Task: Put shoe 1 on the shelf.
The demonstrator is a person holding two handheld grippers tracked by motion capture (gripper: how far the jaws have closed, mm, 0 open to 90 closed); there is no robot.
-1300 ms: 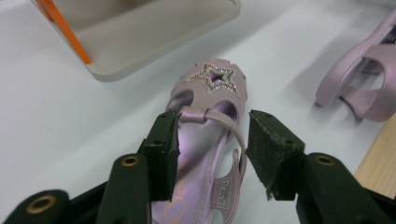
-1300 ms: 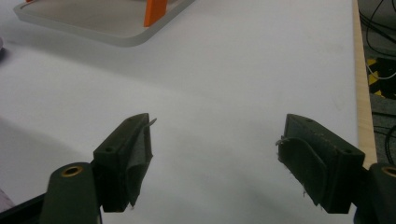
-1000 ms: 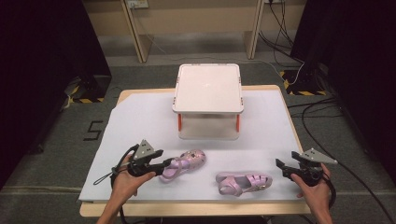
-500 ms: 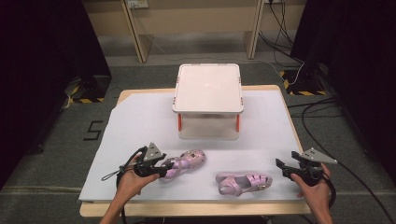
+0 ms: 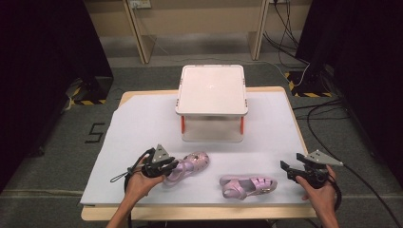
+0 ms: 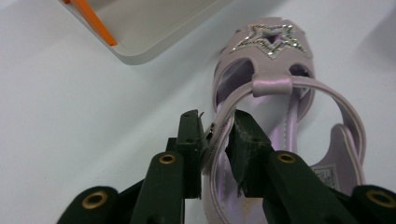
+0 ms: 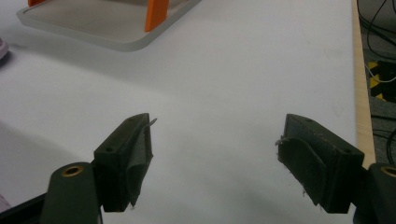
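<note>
Two pink sandals [image 5: 190, 167] [image 5: 248, 186] lie on the sheet, one white stand [image 5: 211, 90] (with orange posts) behind them, and two grippers [image 5: 167, 167] [image 5: 287, 170].

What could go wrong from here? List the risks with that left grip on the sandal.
1. The left gripper is shut on only the thin side strap of the left sandal, so the shoe may swing, tilt or slip out when lifted.
2. The white two-tier stand sits just beyond; a dangling sandal could knock its lower shelf or an orange post.
3. The right gripper hangs open beside the second sandal, so nothing steadies that shoe.
</note>
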